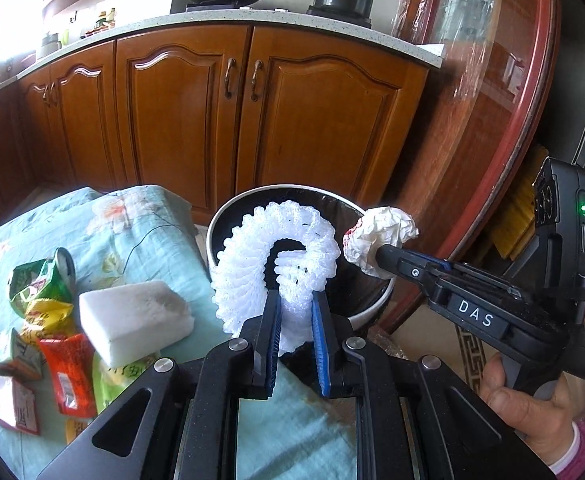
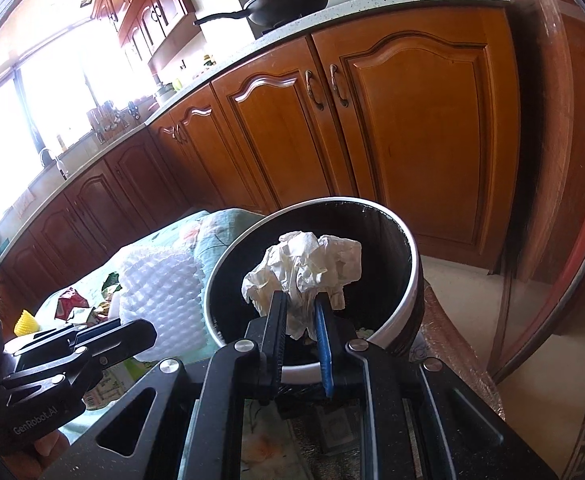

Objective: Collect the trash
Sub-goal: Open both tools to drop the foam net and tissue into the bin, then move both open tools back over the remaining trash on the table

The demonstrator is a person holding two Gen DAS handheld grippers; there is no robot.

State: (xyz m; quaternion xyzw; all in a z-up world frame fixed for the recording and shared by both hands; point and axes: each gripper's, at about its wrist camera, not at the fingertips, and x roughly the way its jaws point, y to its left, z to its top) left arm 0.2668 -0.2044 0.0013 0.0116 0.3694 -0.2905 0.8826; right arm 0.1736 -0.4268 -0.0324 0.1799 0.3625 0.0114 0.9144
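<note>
My left gripper [image 1: 296, 312] is shut on a white foam fruit net [image 1: 276, 256] that curls up over the near rim of the round bin [image 1: 372, 312], white outside and black inside. My right gripper [image 2: 301, 312] is shut on a crumpled white tissue [image 2: 304, 268], held above the bin's [image 2: 412, 280] opening. In the left wrist view the right gripper [image 1: 380, 256] comes in from the right with the tissue [image 1: 376, 236] over the bin's far side. In the right wrist view the left gripper's body [image 2: 72, 356] and the foam net [image 2: 160, 296] show at lower left.
On the pale green floral cloth [image 1: 140, 232] lie a white foam block [image 1: 132, 320], green, yellow and red wrappers [image 1: 44, 304] and small cartons [image 1: 4, 400]. Wooden kitchen cabinets [image 1: 252, 120] stand behind the bin. A round table edge [image 1: 524, 120] curves on the right.
</note>
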